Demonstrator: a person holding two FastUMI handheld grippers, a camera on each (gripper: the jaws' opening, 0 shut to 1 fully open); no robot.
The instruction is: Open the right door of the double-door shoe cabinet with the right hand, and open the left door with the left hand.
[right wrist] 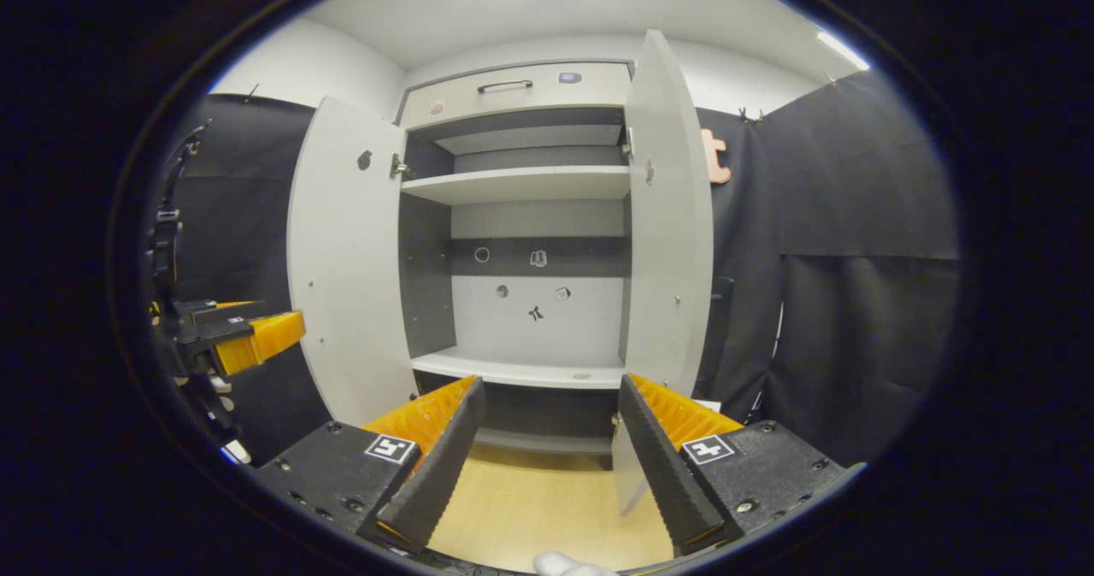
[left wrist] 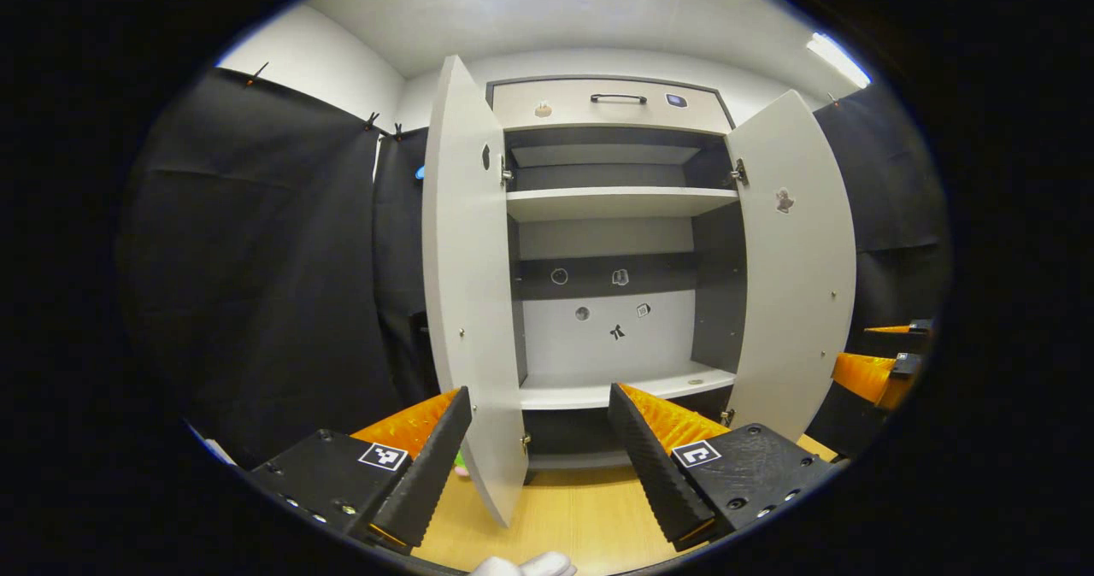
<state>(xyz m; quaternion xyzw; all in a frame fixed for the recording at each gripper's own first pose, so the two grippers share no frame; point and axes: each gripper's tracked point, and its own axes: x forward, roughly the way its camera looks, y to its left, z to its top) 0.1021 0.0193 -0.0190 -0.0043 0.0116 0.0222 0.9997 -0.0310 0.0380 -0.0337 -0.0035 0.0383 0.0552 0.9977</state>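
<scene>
Both doors, left door (left wrist: 470, 302) and right door (right wrist: 671, 217), stand open; my left gripper (left wrist: 538, 448) and right gripper (right wrist: 551, 448) gape wide, empty; nothing remains.

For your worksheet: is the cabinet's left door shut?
No, the left door stands swung open, showing the shelves.

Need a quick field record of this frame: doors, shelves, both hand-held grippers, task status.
left door: open
right door: open
cabinet interior: shelves bare, small stickers on back panel
drawer above: closed, handle on front
left hand-held gripper: open, holding nothing
right hand-held gripper: open, holding nothing
task status: both doors stand open
</scene>
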